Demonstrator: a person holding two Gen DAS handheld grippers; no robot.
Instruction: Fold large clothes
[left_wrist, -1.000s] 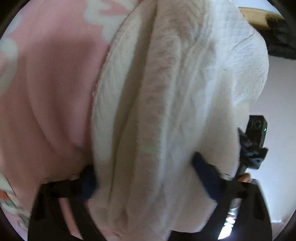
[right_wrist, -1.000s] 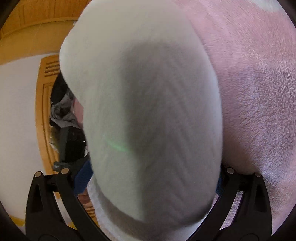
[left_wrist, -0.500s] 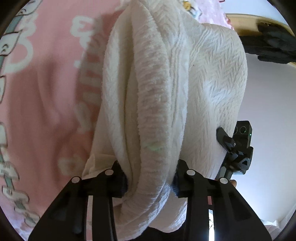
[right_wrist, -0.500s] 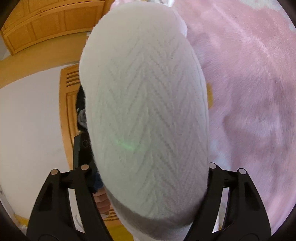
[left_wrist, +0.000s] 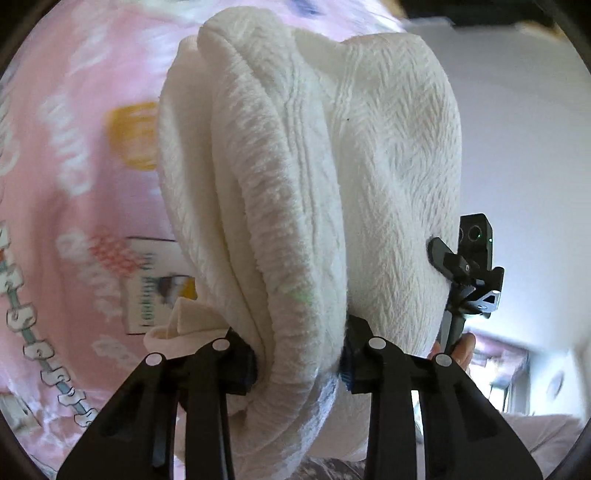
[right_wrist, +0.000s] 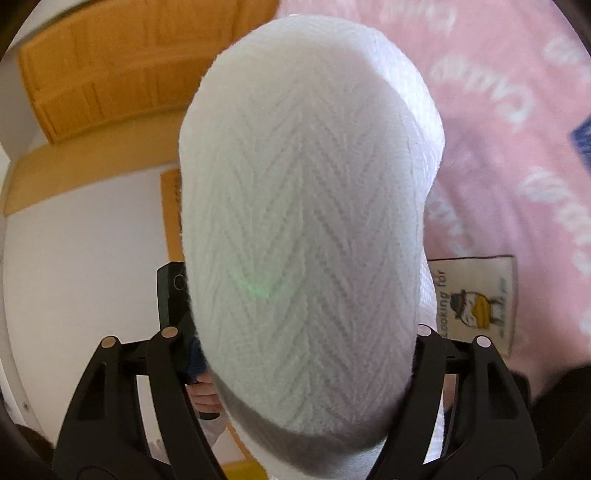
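Note:
A thick white fleece garment (left_wrist: 314, 177) with a herringbone weave hangs in folds in front of both cameras. My left gripper (left_wrist: 299, 354) is shut on a bunched fold of it. My right gripper (right_wrist: 306, 347) is shut on another part of the same garment (right_wrist: 306, 206), which fills the space between its fingers. The right gripper also shows in the left wrist view (left_wrist: 469, 273), at the garment's right edge. The left gripper shows in the right wrist view (right_wrist: 173, 295) behind the cloth. The garment is lifted clear of the pink surface.
A pink printed bedspread (left_wrist: 74, 192) with white lettering and a cartoon patch (right_wrist: 472, 299) lies beneath. A wooden cabinet (right_wrist: 122, 74) and a white wall (right_wrist: 81, 258) stand to the left of the right wrist view. A window (left_wrist: 506, 365) shows low right.
Both grippers have risen with the garment, away from the bedspread, so more of its print and the room shows. The left jaws have closed tighter on the fold.

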